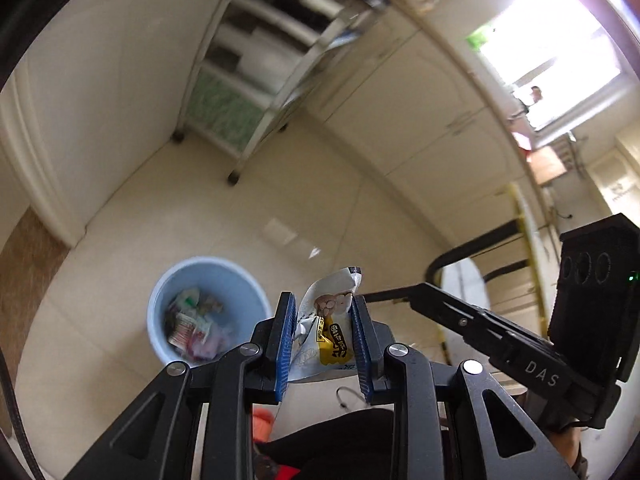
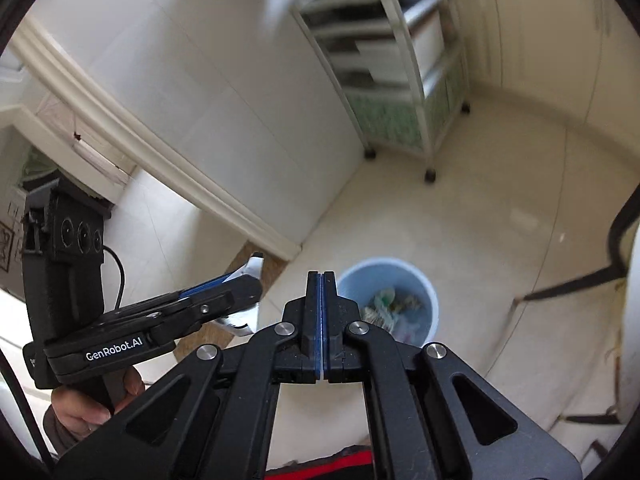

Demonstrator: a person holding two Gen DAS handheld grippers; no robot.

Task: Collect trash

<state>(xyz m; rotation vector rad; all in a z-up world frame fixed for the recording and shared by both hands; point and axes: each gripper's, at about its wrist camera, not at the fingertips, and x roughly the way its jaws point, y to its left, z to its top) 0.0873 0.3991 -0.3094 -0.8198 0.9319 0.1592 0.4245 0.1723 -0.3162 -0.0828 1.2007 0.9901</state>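
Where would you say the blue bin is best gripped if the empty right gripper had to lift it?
Probably the blue bin's rim, approached from above: it stands upright with its mouth open, so one finger could go inside the thin wall, clear of the trash, the other outside.

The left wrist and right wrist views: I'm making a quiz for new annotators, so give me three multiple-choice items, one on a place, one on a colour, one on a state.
1. Where does the waste bin stand?
A. on a shelf
B. on the tiled floor
C. on a table

2. What colour is the bin?
A. light blue
B. red
C. black

3. What does the left gripper hold?
A. nothing
B. a white and yellow snack wrapper
C. a glass bottle

Answers:
1 B, the bin stands on pale floor tiles near the rack.
2 A, its wall is light blue in both views.
3 B, the snack wrapper sits clamped between the blue pads, while the right gripper is shut and empty.
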